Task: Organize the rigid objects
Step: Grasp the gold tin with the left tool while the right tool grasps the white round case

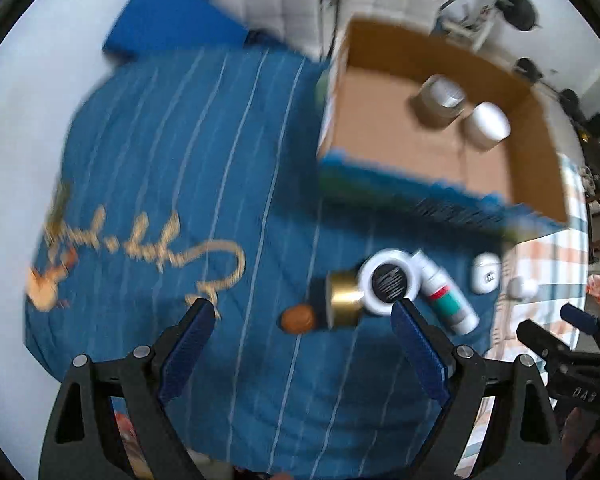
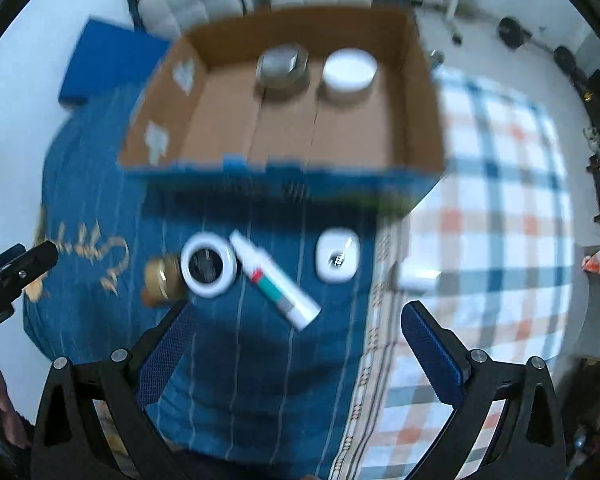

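**Two open grippers above a bedspread strewn with small containers**

Two cloths covered the surface: a blue striped cloth (image 1: pixel 188 152) with gold script, and beside it a plaid cloth (image 2: pixel 496 208) in blue, orange and white. On them stood the cardboard box (image 2: pixel 420 92), open at the top, holding a grey round tin (image 2: pixel 282 66) and a white round container (image 2: pixel 350 70) side by side near its far wall.

In front of the box, on the blue cloth, lay a loose row of smaller things. A white tube (image 2: pixel 276 280) with a teal and red label lay tilted, its cap just beside a white ring-shaped jar (image 2: pixel 208 266) with a dark centre. A gold-lidded jar (image 1: pixel 342 300) touched that ring on its other side, with a small brown disc (image 1: pixel 298 319) next to it. A white rounded case (image 2: pixel 337 256) sat apart, near the edge of the plaid cloth.

The left gripper (image 1: pixel 304 316) hung over the gold jar and disc, jaws spread wide, gripping nothing. The right gripper (image 2: pixel 296 320) hovered over the tube's lower end, likewise spread wide and empty. Both views were blurred.
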The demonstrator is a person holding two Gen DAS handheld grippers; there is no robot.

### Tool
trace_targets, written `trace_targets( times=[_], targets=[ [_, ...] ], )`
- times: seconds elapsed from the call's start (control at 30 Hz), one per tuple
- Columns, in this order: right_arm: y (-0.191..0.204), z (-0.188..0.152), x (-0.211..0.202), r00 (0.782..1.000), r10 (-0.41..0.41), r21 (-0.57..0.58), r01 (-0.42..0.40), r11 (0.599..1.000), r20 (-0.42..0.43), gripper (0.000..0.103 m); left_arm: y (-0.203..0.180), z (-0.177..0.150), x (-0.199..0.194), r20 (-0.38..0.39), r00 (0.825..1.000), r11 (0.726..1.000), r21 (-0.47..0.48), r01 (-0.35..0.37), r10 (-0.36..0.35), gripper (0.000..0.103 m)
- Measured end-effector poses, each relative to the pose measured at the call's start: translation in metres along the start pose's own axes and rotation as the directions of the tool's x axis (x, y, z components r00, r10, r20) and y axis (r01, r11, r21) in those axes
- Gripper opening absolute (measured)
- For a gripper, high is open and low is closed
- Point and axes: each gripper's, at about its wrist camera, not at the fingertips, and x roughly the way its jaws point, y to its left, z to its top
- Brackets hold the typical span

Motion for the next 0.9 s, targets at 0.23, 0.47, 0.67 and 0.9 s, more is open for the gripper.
trace_targets(
  times=[0.23,0.47,0.67,0.9],
  targets=[
    [0.027,0.001,0.077,0.994,-0.009,-0.060,0.002,0.998,-0.110,0.084,-0.011,-0.005,0.089,-0.158,0.987,1.000,0.009,0.023,-0.021,0.090],
    [0.035,0.006,0.103,0.989,-0.011,-0.045,0.005,0.999,-0.145,0.084,-0.021,-0.001,0.142,-0.248,0.967,0.997,0.014,0.070,-0.064,0.051],
    [0.059,0.019,0.114,0.987,0.018,-0.036,-0.024,0.999,-0.159,0.084,-0.004,0.001,0.130,-0.187,0.982,0.999,-0.028,0.019,-0.024,0.037],
    [0.091,0.036,0.148,0.972,0.014,-0.004,-0.016,1.000,-0.233,0.075,0.018,0.004,0.139,-0.215,0.974,0.995,-0.091,0.045,-0.064,0.037]
  ],
)
